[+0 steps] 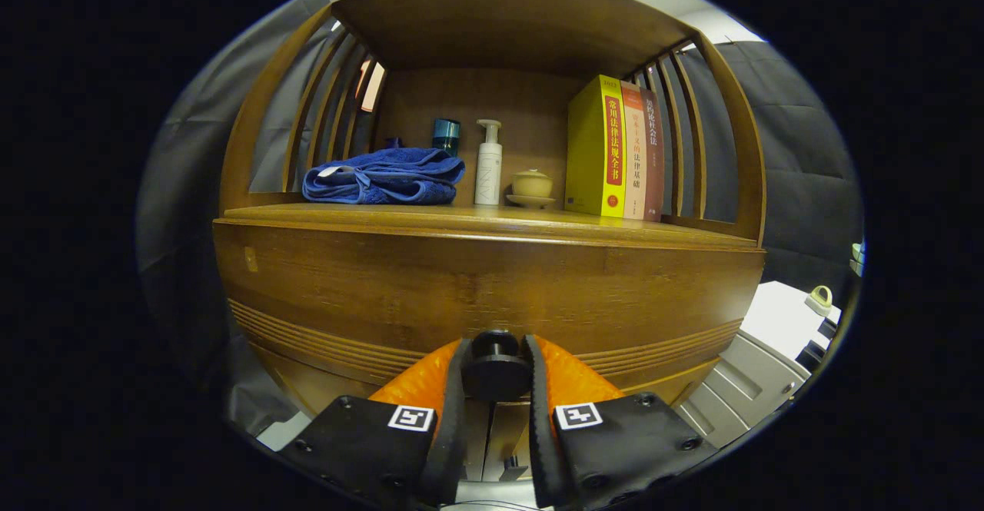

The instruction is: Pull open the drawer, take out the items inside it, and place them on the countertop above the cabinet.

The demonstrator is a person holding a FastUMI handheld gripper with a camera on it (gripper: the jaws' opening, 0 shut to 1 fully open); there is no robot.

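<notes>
1. We are holding the gripper (496,376) closed on the dark round knob (496,363) of the drawer (492,296), one finger pressing each side of it.
2. The drawer front is sitting flush in the wooden cabinet (307,388), directly under the countertop (430,219).
3. On the countertop we are seeing a folded blue towel (384,177), a teal cup (446,134) behind it, a white pump bottle (488,164) and a small lidded bowl on a saucer (531,187).
4. Three upright books (615,150) are standing beside the bowl.
</notes>
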